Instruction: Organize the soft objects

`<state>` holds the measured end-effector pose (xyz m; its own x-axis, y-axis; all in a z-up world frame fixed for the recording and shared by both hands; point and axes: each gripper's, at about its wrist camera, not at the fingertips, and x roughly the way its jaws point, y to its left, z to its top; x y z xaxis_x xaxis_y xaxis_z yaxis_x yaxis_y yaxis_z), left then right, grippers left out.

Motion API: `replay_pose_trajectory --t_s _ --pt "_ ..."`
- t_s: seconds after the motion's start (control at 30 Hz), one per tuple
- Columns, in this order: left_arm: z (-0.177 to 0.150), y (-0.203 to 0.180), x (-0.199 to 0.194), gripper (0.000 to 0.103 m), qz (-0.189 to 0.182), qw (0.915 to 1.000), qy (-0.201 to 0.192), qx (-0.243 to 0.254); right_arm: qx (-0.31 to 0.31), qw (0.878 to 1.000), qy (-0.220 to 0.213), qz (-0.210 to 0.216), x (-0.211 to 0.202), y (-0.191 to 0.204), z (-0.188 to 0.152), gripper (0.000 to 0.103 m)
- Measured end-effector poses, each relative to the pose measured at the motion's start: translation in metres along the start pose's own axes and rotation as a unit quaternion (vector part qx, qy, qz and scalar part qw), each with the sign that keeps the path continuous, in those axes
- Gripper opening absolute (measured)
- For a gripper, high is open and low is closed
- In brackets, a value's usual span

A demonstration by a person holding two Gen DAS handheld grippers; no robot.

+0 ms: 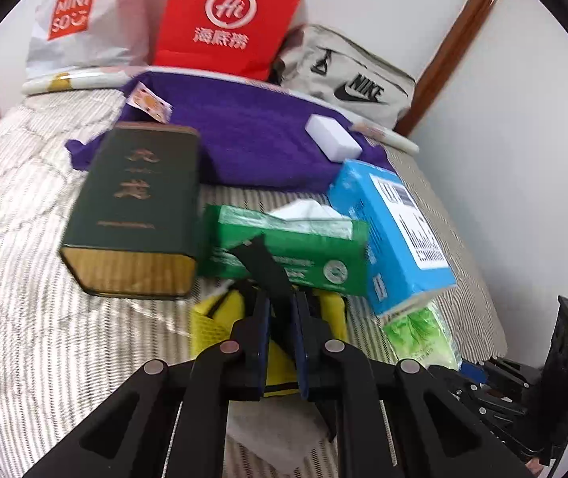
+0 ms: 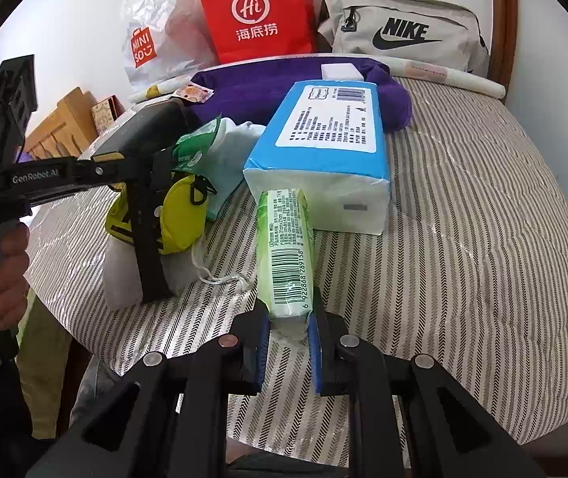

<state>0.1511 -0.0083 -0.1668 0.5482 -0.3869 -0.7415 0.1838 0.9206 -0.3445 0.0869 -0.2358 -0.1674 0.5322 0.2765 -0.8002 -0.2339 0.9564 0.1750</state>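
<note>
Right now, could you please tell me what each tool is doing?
Left tool: closed on the yellow pouch.
Right tool: closed on the green tissue pack.

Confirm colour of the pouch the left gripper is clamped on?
Yellow pouch with black trim, held by the left gripper; clearest in the right wrist view.

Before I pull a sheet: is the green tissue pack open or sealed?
Open. White tissue sticks out of a slit in the top of the green tissue pack, which lies flat on the striped bedcover.
</note>
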Motion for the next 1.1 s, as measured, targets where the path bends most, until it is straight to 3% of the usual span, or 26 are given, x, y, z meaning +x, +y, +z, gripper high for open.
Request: replay_pose_trajectory --t_s 0.17,0.3,0.47,0.57,1.1 --pt "-0.005 -0.007 0.016 0.011 0.002 0.9997 0.023 0.011 0.003 1.000 0.002 0.002 0.001 -0.002 0.001 0.017" --pt "-0.008 -0.011 0.020 0.018 -0.003 0.9995 0.032 0.009 0.006 1.000 0.002 0.003 0.002 -0.002 0.001 0.017" --pt "-0.008 -0.016 0.025 0.015 0.001 0.9994 0.024 0.024 0.002 1.000 0.002 0.001 0.002 0.001 0.002 0.017" --pt "-0.009 -0.013 0.018 0.005 -0.028 0.9992 0.021 0.019 0.000 1.000 -0.003 0.001 0.000 0.002 0.002 0.017" --pt "-0.016 0.030 -0.047 0.004 -0.062 0.9971 -0.025 -0.035 0.001 1.000 -0.010 -0.021 -0.010 -0.002 -0.001 0.017"
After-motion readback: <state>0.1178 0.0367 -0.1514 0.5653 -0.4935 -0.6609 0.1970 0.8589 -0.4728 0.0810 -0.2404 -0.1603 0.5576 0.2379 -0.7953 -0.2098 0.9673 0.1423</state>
